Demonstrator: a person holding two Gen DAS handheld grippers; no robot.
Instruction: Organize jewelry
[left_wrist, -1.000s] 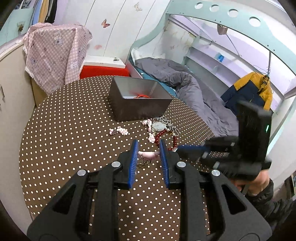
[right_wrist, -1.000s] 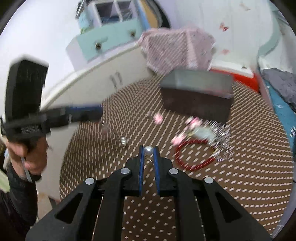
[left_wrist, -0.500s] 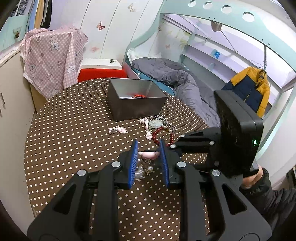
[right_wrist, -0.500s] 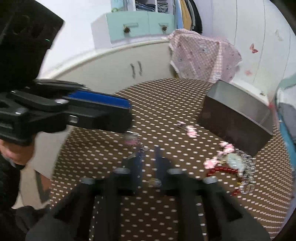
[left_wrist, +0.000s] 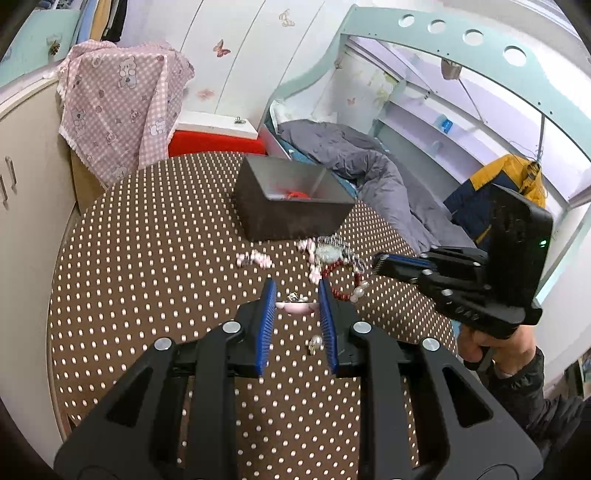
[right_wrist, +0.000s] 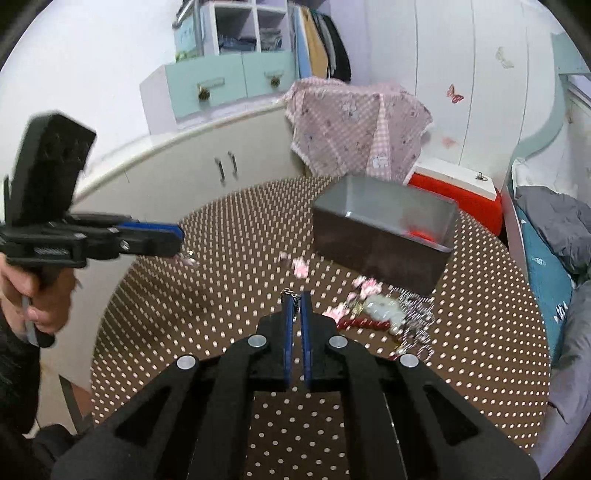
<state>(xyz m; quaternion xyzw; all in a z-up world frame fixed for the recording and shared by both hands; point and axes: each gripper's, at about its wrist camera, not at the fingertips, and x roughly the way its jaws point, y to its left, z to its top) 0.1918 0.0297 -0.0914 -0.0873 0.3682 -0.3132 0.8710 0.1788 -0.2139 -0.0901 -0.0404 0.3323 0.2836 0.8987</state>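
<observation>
My left gripper is shut on a pink jewelry piece and holds it above the dotted table. My right gripper is shut on a thin chain piece; in the left wrist view it hangs pearls over the pile. The grey metal box stands at the far side with something red inside. A pile with a red bead bracelet, pink beads and a silver chain lies in front of the box. A small pearl piece lies under my left gripper.
A cream cabinet curves around the table's left. A pink checked cloth hangs behind the table beside a red and white box. A bed with a grey duvet is at the right.
My right gripper swung from in front of my left gripper toward the pile and box, carrying its chain piece. My left gripper kept hold of the pink piece, lifted slightly.
</observation>
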